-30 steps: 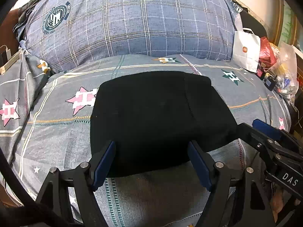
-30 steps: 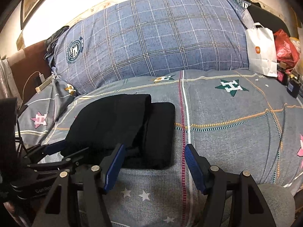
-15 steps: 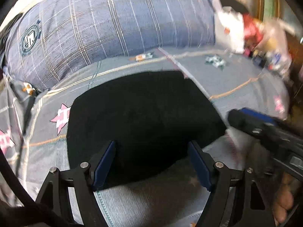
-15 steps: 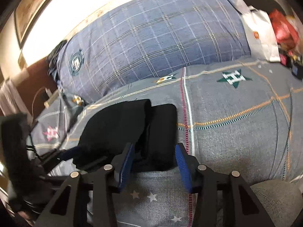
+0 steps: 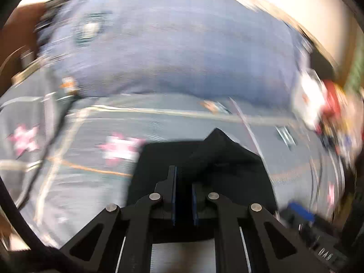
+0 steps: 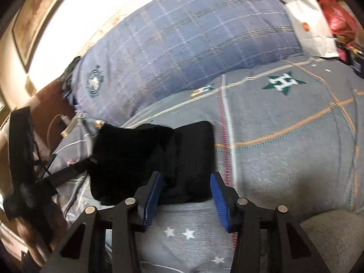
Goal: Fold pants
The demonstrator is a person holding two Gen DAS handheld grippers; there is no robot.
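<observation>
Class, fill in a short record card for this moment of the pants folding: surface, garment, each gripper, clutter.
surface: bedspread with star prints
garment: black pants, partly folded, left part lifted
left gripper: jaws closing, black cloth between them
right gripper: part open, astride the near edge of the pants
pillow: blue plaid, behind
clutter: white bag, far right

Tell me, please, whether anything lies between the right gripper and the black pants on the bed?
Nothing visible does. The right gripper sits at the near edge of the black pants, only bare bedsheet beside it.
</observation>
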